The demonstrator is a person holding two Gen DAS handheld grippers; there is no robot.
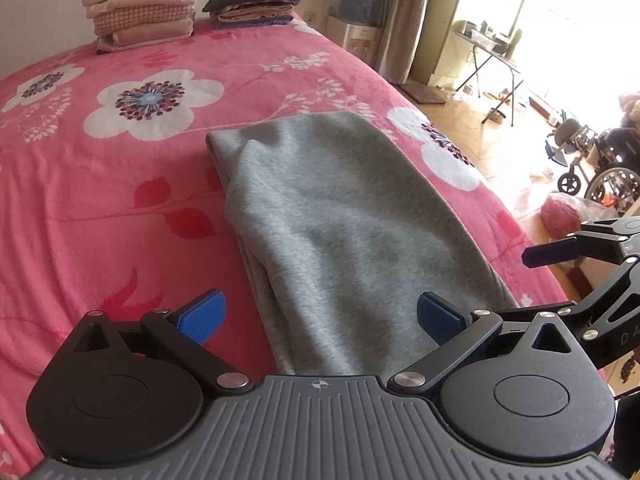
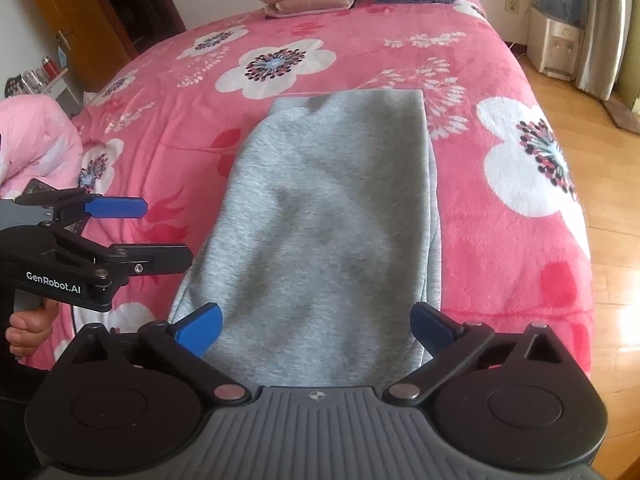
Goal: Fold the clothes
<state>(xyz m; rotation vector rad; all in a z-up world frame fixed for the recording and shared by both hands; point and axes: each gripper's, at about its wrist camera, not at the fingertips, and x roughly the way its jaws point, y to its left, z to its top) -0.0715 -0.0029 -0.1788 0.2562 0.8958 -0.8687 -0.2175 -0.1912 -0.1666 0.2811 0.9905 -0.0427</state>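
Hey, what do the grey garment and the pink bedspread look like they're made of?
Grey garment: looks like sweatshirt-type knit, probably a cotton blend; a matte, heathered surface with soft, thick folds at the edges. Pink bedspread: looks like plush fleece, likely synthetic; a fuzzy nap with a slight sheen and printed white flowers. Fibre content of either can't be confirmed by look alone.

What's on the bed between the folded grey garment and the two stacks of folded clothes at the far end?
Nothing: only bare pink floral blanket separates the grey fleece garment from the stacks, seen in both wrist views.
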